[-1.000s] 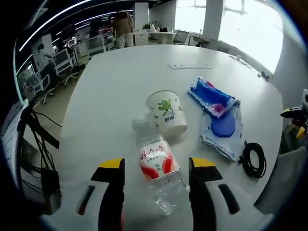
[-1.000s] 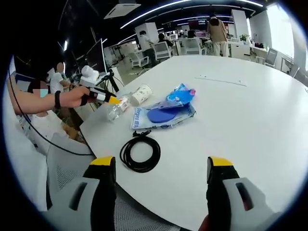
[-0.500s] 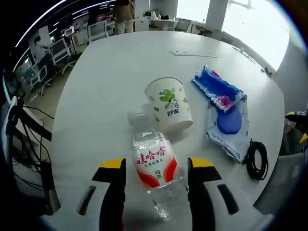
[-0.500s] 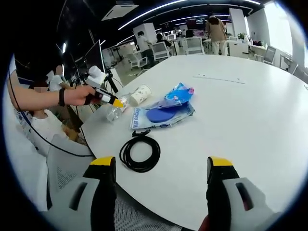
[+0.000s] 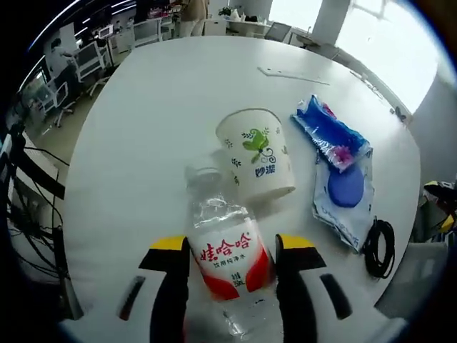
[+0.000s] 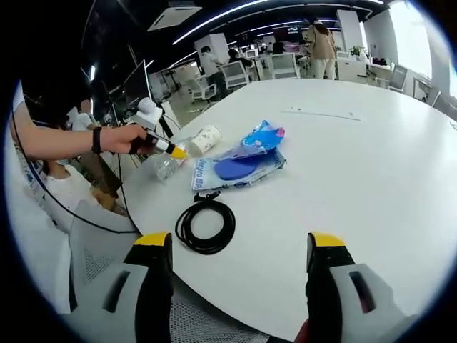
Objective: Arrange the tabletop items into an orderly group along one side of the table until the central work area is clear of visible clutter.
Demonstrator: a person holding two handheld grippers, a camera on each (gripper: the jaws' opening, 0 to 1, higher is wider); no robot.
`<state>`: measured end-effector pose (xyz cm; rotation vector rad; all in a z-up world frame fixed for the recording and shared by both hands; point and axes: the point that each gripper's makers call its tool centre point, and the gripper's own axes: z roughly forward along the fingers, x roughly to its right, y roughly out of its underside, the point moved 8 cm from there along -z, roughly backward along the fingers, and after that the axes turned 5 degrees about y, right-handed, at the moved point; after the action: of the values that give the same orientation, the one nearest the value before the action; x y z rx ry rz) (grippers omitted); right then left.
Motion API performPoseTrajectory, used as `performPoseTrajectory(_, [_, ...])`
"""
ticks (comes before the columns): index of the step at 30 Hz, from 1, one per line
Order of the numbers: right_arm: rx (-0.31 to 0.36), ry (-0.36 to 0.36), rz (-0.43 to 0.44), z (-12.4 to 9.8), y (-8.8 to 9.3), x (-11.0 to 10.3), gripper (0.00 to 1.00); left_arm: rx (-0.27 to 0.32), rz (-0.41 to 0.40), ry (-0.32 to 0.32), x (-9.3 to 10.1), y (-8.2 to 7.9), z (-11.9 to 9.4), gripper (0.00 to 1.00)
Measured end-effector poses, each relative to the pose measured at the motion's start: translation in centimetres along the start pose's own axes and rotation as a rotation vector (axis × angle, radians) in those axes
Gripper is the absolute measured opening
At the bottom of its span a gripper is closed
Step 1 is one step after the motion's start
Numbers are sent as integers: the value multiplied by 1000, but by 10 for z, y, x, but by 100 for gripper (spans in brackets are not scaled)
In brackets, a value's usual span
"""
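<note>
Bottle [image 5: 223, 250] lies lengthwise between my left gripper's [image 5: 232, 259] spread jaws, cap toward cup [image 5: 257, 161]. Right gripper [image 6: 243, 259] open, far off.

I am working in a big open-plan office. The large white rounded tabletop [image 6: 371, 164] in front of me looks like a meeting table. In my right gripper view, toward 12 o'clock, rows of desks with grey swivel office chairs [image 6: 235, 73] stand under long bright ceiling light strips [image 6: 207, 16], and a person in a brown jacket [image 6: 322, 44] stands among them. In my left gripper view, more wheeled office chairs [image 5: 87, 58] sit at 10 o'clock, and bright tall windows [image 5: 385, 39] run along 1 o'clock.
</note>
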<state>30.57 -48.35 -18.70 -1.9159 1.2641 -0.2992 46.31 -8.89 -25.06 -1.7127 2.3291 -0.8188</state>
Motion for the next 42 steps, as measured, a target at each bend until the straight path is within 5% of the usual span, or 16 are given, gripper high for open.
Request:
performPoseTrajectory(19, [-10,-9,-2,3,1,-2,76,-45,-71,1,-1,-1,8,48])
performPoseTrajectory(42, [-3,-13,-10,1,1,-4,76,-24,-26,-5,-1,-1,2,39])
